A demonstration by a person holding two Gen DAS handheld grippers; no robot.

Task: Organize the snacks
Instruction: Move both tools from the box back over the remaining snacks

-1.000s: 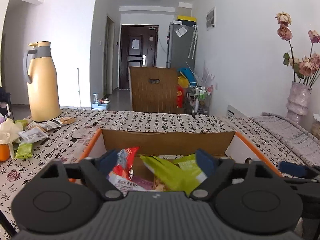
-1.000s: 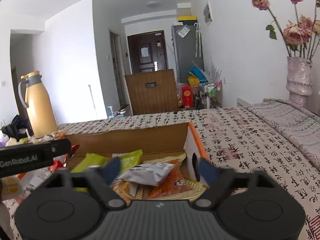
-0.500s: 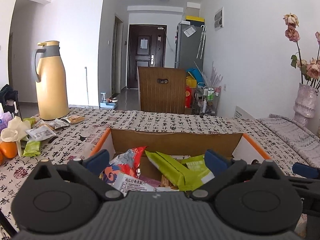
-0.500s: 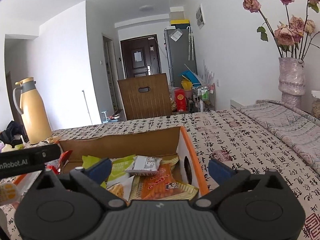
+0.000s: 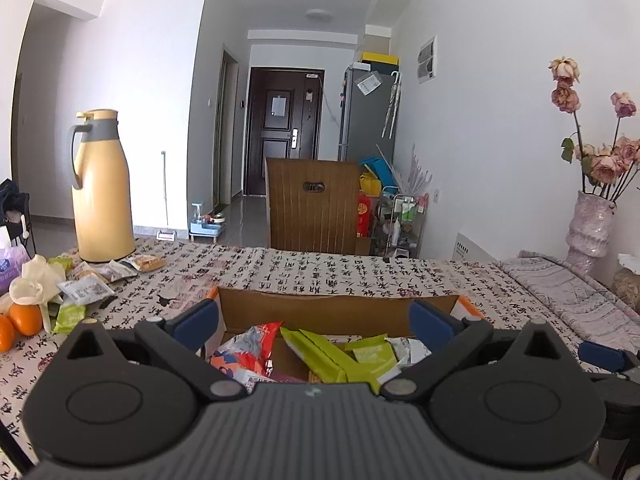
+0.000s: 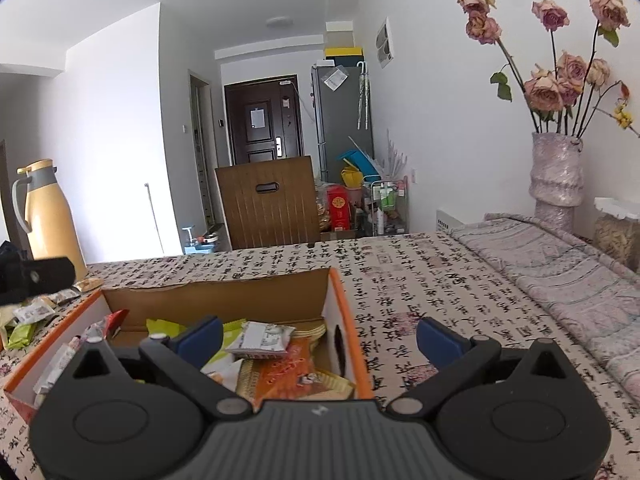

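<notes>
Off to my left on the table, loose packets (image 5: 86,289) lie beside the jug (image 5: 103,188), nearer my left tongs (image 5: 314,326). Both left and right tongs (image 6: 319,338) gape wide, empty, above the box (image 6: 344,312).

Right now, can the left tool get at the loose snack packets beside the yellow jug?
Probably yes. The left tool is open and empty, and the snack packets lie uncovered beside the box.

A home: entrance door (image 5: 285,132), fridge (image 5: 366,116), wooden chair (image 5: 312,204), vase of roses (image 6: 556,172).
</notes>
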